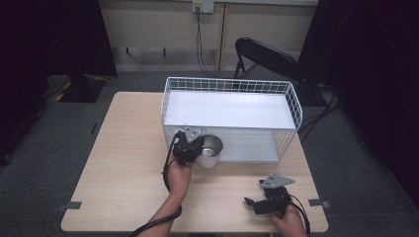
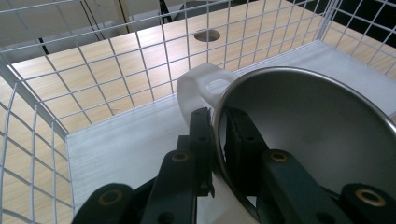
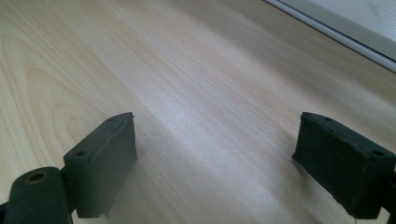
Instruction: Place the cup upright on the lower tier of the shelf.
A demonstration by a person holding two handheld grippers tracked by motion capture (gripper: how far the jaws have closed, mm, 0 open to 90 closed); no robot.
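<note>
Left gripper [image 2: 218,128]: jaws clamped on the steel cup's [image 2: 308,140] rim by its white handle [image 2: 198,84], at the wire rack's [image 1: 291,101] lower shelf, 7 o'clock corner. Placing step, I judge; next, set down, release. Right gripper [image 3: 215,158]: jaws apart, idle over the table [image 3: 187,70].

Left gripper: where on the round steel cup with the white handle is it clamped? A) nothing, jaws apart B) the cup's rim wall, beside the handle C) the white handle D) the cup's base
B: the left gripper has one jaw inside and one outside the steel cup rim, next to the white handle.
</note>
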